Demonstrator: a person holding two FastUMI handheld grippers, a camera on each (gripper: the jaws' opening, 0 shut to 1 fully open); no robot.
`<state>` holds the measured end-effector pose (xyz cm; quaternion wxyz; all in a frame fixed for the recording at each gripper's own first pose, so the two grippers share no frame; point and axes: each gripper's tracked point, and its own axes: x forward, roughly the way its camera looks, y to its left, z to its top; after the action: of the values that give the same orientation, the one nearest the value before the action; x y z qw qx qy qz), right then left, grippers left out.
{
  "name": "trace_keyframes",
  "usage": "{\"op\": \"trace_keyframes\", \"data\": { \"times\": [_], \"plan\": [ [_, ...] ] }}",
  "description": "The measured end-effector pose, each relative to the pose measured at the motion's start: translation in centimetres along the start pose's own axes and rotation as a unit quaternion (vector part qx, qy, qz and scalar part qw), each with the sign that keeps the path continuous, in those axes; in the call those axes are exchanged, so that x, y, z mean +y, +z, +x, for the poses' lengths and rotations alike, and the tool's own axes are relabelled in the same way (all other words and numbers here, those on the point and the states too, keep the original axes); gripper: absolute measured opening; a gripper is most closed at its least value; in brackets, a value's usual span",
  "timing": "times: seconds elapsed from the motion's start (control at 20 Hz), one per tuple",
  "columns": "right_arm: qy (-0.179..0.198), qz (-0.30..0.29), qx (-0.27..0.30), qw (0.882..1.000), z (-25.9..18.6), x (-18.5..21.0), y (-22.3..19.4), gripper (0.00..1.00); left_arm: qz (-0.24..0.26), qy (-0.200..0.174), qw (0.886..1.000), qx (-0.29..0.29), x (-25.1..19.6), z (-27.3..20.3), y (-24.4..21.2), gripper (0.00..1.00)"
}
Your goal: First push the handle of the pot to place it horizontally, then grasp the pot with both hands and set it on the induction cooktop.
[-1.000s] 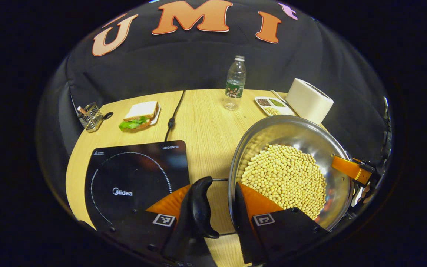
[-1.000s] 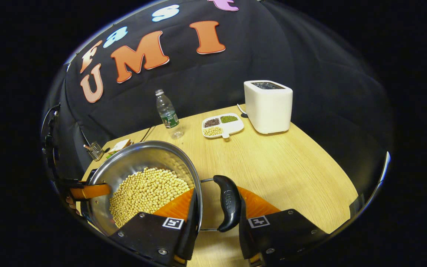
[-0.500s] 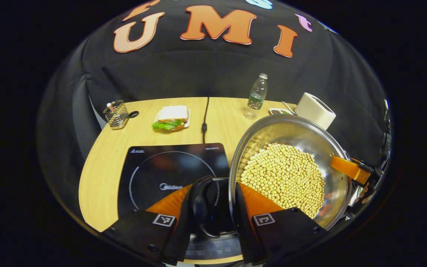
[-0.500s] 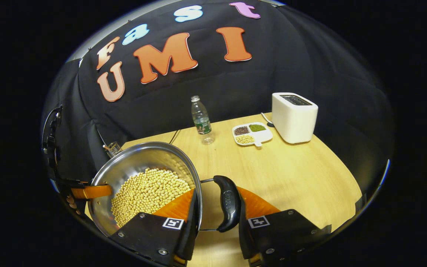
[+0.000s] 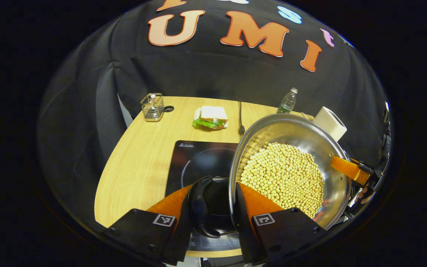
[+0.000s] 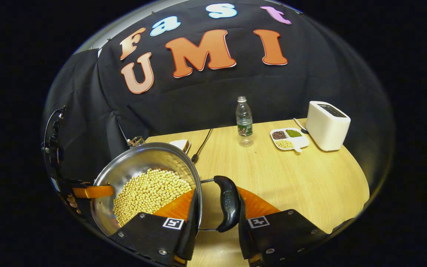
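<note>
A steel pot [image 5: 291, 129] full of pale soybeans [image 5: 284, 178] hangs above the table, tilted little. My left gripper [image 5: 213, 188] is shut on its black left handle [image 5: 200, 207], one finger outside the handle and the other inside the pot wall. In the right gripper view the pot [image 6: 139, 159] sits at the left, and my right gripper [image 6: 217, 193] is shut the same way on the other black handle [image 6: 228, 204]. The black induction cooktop [image 5: 198, 159] lies on the table under the pot's left side. Each gripper shows across the pot from the other: right [image 5: 350, 168], left [image 6: 91, 191].
On the wooden table [image 6: 291, 178] stand a water bottle [image 6: 244, 120], a white toaster [image 6: 327, 125] and a small divided tray of grains [image 6: 289, 138]. A sandwich [image 5: 210, 118], a wire basket [image 5: 151, 107] and the cooktop's cable [image 5: 240, 118] lie at the back left.
Both grippers have carried the pot to the left across the table; the cooktop, earlier well left of the pot, is now partly beneath it. Both grips are unchanged.
</note>
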<state>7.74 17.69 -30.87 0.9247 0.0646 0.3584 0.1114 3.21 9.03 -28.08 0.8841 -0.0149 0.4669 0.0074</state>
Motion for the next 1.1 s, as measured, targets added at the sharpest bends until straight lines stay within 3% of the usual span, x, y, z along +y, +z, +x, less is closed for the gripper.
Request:
{"op": "trace_keyframes", "data": {
  "times": [0.25, 0.3, 0.35, 0.7, 1.1],
  "plan": [
    [0.009, -0.005, 0.009, 1.0, 1.7, 3.9, -0.8, 0.48, -0.008, 0.011, 1.0, 0.009, 5.6, -1.6, -0.2, 0.61],
    [0.01, -0.004, 0.014, 1.0, 2.2, 4.3, -1.1, 0.44, -0.006, 0.013, 1.0, 0.011, 5.8, -0.8, 0.0, 0.62],
    [0.012, -0.002, 0.017, 1.0, 2.8, 4.9, -1.3, 0.48, -0.004, 0.015, 1.0, 0.013, 6.2, -0.2, 0.1, 0.62],
    [0.017, -0.005, 0.039, 0.999, 6.7, 7.5, -3.2, 0.48, -0.016, 0.014, 0.999, 0.026, 9.8, 3.6, -0.8, 0.62],
    [0.025, -0.006, 0.068, 0.997, 10.3, 9.0, -5.3, 0.48, -0.024, 0.022, 0.999, 0.038, 9.6, 4.4, -1.7, 0.62]
  ]
}}
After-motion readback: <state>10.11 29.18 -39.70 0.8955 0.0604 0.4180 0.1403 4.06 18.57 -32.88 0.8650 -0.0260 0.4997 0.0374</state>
